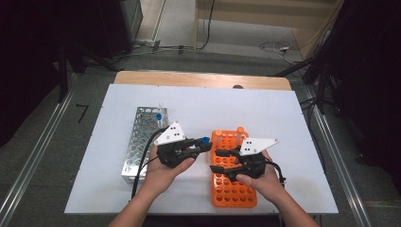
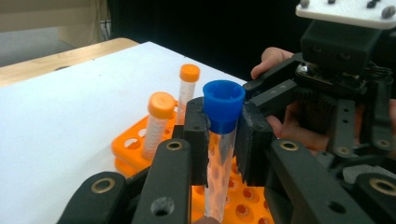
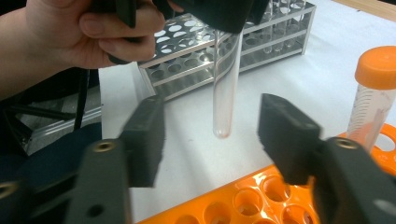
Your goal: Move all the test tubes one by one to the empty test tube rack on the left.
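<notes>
One blue-capped tube (image 2: 223,140), seemingly unlabelled, held by left gripper (image 2: 224,135).

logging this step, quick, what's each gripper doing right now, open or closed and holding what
Left gripper: closed on the blue-capped tube, held just under the cap.
Right gripper: open, holding nothing; its jaws stand either side of the tube's lower end.
</notes>
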